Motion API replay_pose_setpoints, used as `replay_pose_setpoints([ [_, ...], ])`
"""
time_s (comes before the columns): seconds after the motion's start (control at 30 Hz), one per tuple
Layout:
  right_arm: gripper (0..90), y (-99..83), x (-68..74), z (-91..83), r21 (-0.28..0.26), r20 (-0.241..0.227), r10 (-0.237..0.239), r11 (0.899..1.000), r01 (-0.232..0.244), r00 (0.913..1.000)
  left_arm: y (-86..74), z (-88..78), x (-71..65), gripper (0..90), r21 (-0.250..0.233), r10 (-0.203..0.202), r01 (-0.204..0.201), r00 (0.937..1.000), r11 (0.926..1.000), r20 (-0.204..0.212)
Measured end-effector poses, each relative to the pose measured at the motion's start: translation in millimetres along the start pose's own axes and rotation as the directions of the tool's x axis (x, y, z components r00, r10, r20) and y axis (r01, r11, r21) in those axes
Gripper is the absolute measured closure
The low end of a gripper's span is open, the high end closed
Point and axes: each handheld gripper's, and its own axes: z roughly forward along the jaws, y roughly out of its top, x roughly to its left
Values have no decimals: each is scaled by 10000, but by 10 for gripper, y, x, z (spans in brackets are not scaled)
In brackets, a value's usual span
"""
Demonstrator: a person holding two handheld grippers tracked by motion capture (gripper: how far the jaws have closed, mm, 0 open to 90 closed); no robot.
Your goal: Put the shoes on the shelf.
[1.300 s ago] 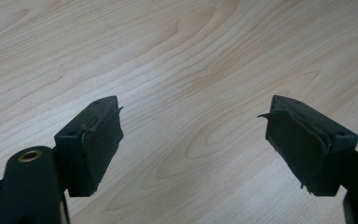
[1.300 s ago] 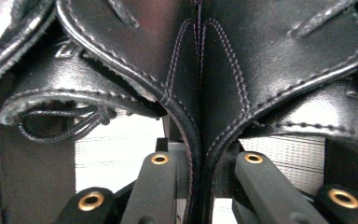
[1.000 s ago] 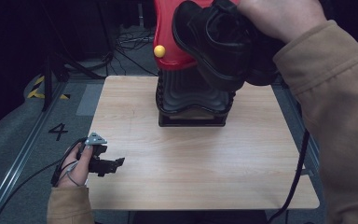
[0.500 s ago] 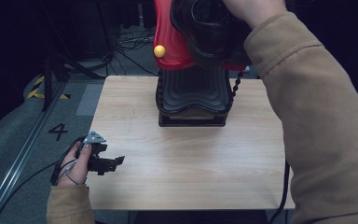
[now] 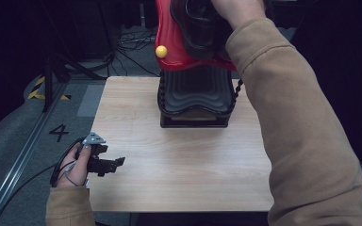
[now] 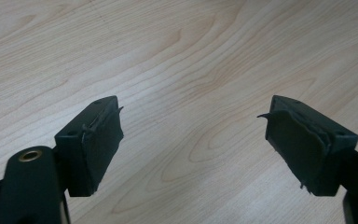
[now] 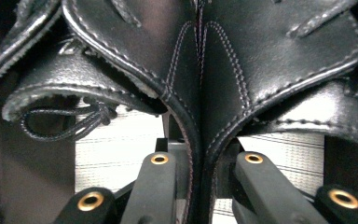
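A black leather lace-up shoe (image 5: 197,26) hangs over the top of a red and black machine (image 5: 194,94) at the back of the wooden table (image 5: 184,179). In the right gripper view my right gripper (image 7: 200,163) is shut on the shoe (image 7: 200,70), pinching a stitched seam of its leather between the jaws. A person's right hand (image 5: 238,9) and tan sleeve reach over the machine. Near the table's front left corner, my left gripper (image 5: 114,165) lies low and open, with bare wood between its pads (image 6: 98,140).
The machine has a red upper part with a yellow knob (image 5: 160,51) and a ribbed black base. Left of the table run a floor rail, a painted 4 (image 5: 59,133) and cables. The room around is dark.
The right arm has carried the shoe left and farther back, from beside the machine's top to over it. The left hand and its gripper have stayed put.
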Motion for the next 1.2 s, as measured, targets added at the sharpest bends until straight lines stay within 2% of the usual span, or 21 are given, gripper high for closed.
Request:
replay_pose_setpoints([
  [0.17, 825, 17, 12, 114, -285, -31, -60, 9996, 59, 10000, -5, 2, 13, 191, -21, -17, 17, 10000, 10000, 5],
  [0.23, 825, 18, 34, 125, -308, 92, -143, 9994, 146, 9999, -4, 5, 10, 191, 31, 23, -23, 10000, 10000, 32],
  [0.4, 824, -20, 69, 154, -591, 62, -175, 9981, 179, 9998, 5, 5, -5, 191, -2, 63, -63, 10000, 10000, 67],
  [0.6, 821, -102, 171, 190, -1392, -188, -86, 9902, 59, 9998, 25, 34, -25, 191, 91, 188, -188, 9998, 9998, 59],
  [0.67, 821, -87, 190, 191, -1443, -199, -2, 9895, -27, 9998, 29, 40, -30, 192, 87, 177, -177, 9998, 9998, 40],
  [0.9, 814, -47, 149, 285, -1414, -161, 182, 9897, -203, 9997, 22, 21, -21, 192, 100, 212, -213, 9998, 9997, 49],
  [1.03, 810, -14, 110, 323, -1598, -13, 86, 9871, -87, 10000, 24, 19, -18, 192, 81, 216, -216, 9998, 9997, 45],
  [1.13, 809, 15, 61, 343, -1654, -201, 276, 9858, -306, 9994, 16, 38, -11, 192, 138, 185, -185, 9998, 9997, 52],
  [1.2, 803, 22, 72, 364, -1734, -147, 163, 9847, -186, 9998, 17, 42, -7, 192, 200, 182, -183, 9998, 9996, 27],
])
